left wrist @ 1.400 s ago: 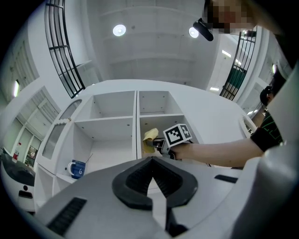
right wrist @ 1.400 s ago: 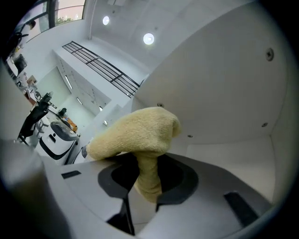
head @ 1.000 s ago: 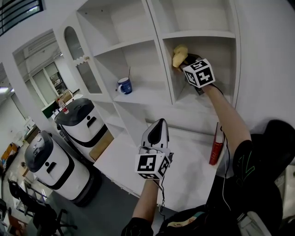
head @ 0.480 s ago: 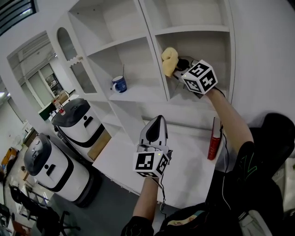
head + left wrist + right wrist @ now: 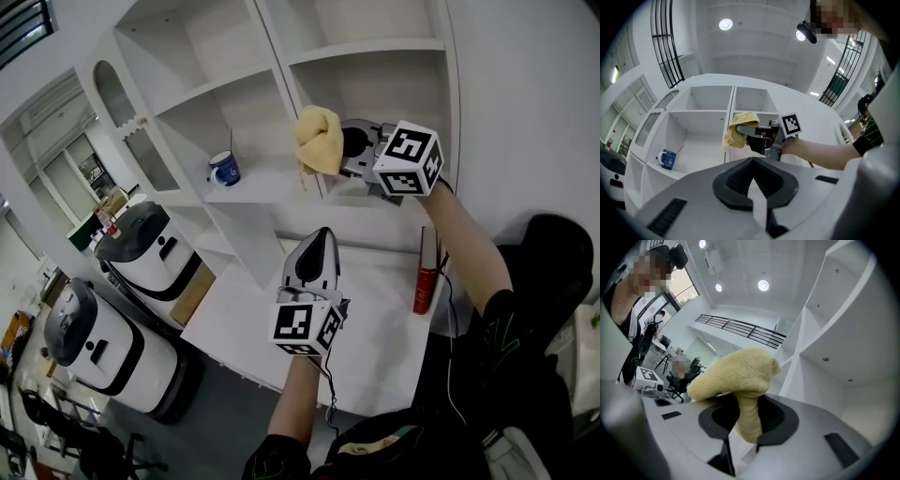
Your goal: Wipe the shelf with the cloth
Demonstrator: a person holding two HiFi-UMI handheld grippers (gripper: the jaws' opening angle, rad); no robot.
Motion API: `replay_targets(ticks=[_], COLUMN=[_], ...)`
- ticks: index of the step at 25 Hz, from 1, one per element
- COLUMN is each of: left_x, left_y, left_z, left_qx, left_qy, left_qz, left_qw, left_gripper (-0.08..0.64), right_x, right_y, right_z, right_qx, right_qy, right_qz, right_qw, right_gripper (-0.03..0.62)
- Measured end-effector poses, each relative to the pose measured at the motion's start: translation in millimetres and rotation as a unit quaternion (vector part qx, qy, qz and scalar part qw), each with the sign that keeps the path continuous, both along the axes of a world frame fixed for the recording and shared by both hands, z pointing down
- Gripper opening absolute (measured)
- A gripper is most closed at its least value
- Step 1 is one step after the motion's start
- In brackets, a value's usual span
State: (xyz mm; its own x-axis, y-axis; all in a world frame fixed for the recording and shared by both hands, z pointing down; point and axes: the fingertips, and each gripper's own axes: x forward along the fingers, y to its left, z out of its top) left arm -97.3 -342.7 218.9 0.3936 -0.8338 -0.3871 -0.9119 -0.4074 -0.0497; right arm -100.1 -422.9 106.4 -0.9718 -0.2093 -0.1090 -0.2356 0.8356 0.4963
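White shelving (image 5: 366,49) across the upper half of the head view: flat painted boards, square-cornered compartments, one arched niche at upper left. Below it, a smooth white counter (image 5: 375,314) reaching down toward lower centre.

Right gripper (image 5: 347,150) raised at upper centre, jaws clamped on the yellow cloth (image 5: 317,139). Fluffy, towel-like pile, bunched into a soft lump above the jaws, with a narrow tail pinched between the dark pads. Held in the air in front of the upright divider (image 5: 284,89) between the two middle compartments, about level with the lower board. Contact with the divider's front edge not clear.

Left gripper (image 5: 321,239) low at centre over the counter, jaws drawn together to a narrow point with nothing between them.

Blue mug (image 5: 223,169) with a thin stick in it on the left compartment's board, well apart from the cloth. Slim red object (image 5: 425,272) standing upright at the counter's right end, by the wall. Two rounded white-and-black machines (image 5: 141,253) on the floor at lower left.

Wide front opening on the compartment just right of the cloth; open span of counter between the left gripper and the red object.
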Motion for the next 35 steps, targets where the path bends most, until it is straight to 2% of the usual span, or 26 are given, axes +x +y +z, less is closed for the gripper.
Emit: replay_targets(ticks=[5, 9, 14, 18, 26, 35], left_x=[1.7, -2.6, -12.6, -22.1, -45.4, -55.5], left_y=[2.7, 6.7, 8.1, 11.4, 17.1, 21.0], left_z=[3.9, 7.7, 14.1, 16.3, 19.4, 26.0], left_qx=[-0.005, -0.009, -0.015, -0.017, -0.016, -0.016], left_qy=[0.004, 0.007, 0.013, 0.018, 0.027, 0.042], left_qz=[0.001, -0.002, -0.006, -0.009, -0.023, -0.023], left_qw=[1.0, 0.9999, 0.9998, 0.9996, 0.9992, 0.9987], left_gripper=[-0.002, -0.002, -0.002, -0.002, -0.002, -0.002], right_x=[15.6, 27.2, 38.6, 43.4, 31.0, 21.1], right_y=[-28.4, -59.6, -102.6, -129.8, -161.7, -139.8], right_z=[9.2, 21.3, 39.2, 52.4, 90.8, 110.3], right_qx=[-0.01, -0.022, -0.007, -0.006, -0.024, -0.048], right_qy=[0.017, 0.026, 0.074, 0.123, 0.219, 0.274], right_qz=[0.07, 0.14, 0.231, 0.279, 0.301, 0.267], right_qw=[0.997, 0.989, 0.97, 0.952, 0.928, 0.923], right_gripper=[0.101, 0.1, 0.101, 0.101, 0.1, 0.1])
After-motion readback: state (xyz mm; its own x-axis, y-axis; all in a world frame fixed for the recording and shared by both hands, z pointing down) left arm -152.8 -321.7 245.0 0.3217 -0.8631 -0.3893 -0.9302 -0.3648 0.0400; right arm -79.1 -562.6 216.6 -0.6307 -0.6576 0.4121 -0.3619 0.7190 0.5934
